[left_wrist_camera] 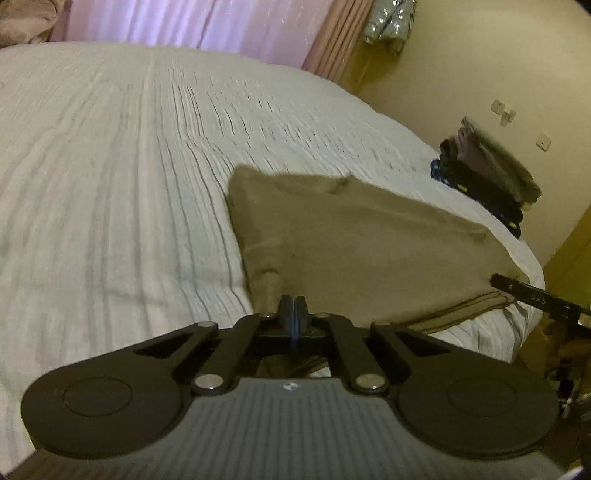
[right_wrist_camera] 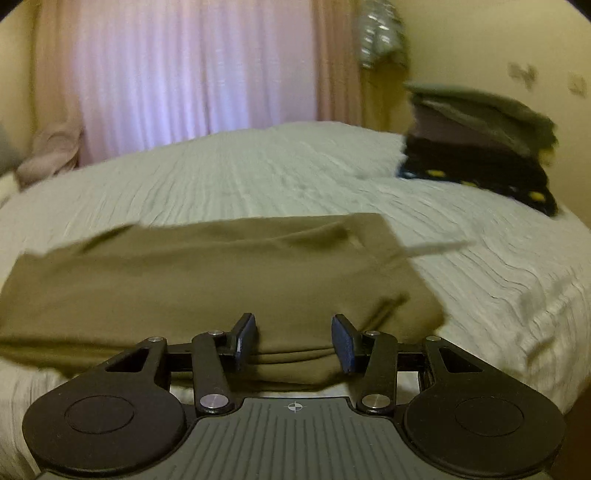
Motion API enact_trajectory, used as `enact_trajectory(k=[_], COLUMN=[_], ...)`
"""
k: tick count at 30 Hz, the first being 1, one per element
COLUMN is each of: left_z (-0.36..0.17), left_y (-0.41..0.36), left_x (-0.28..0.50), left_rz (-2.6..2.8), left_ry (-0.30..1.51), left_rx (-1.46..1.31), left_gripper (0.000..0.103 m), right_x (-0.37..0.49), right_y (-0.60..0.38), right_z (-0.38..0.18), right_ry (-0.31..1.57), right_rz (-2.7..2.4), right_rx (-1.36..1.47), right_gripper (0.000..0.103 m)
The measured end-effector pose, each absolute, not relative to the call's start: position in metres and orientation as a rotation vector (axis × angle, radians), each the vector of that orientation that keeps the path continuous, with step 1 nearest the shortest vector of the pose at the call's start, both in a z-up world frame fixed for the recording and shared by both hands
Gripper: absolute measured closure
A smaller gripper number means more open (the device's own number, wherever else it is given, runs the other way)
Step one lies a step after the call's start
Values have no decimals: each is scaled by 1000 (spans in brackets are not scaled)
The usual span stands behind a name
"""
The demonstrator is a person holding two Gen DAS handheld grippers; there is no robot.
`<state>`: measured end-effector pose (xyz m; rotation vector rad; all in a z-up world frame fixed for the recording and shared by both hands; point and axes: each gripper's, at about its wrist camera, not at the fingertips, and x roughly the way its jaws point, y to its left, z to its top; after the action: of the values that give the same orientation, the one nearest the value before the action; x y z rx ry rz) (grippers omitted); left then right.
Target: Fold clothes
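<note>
Olive garment [right_wrist_camera: 221, 280] lies folded flat; folded stack [right_wrist_camera: 480, 147] at 1 o'clock. Your left gripper [left_wrist_camera: 294, 306] pinches its edge, right gripper [right_wrist_camera: 293, 339] wide, empty. Stacking seemingly remains.

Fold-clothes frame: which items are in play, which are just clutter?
In play:
- olive garment, folded on the bed
- left hand-held gripper, shut at the garment's edge
- right hand-held gripper, open over the garment
- folded stack, likely done pieces

Clutter:
- curtains
- pink cloth
- hanging patterned garment
- wall sockets
</note>
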<state>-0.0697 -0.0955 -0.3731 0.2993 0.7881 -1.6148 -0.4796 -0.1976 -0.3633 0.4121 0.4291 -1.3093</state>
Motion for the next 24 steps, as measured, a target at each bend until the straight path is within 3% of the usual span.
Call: enact_trajectory(k=[7, 14, 20, 24], left_z=[-346, -368, -383, -387], left_y=[-94, -100, -89, -85], left_x=[-115, -170, -143, -122], left_rz=[-1699, -1741, -1715, -1686], left_ry=[692, 579, 610, 648], left_rx=[298, 452, 421, 385], left_gripper=[99, 96, 92, 100], right_x=[-449, -378, -393, -424], right_y=[-161, -144, -151, -161], right_z=[-342, -363, -386, -391], right_ry=[347, 389, 462, 451], right_rz=[-1261, -1041, -1087, -1152], right_rx=[347, 270, 188, 231], right_gripper=[58, 58, 58, 58])
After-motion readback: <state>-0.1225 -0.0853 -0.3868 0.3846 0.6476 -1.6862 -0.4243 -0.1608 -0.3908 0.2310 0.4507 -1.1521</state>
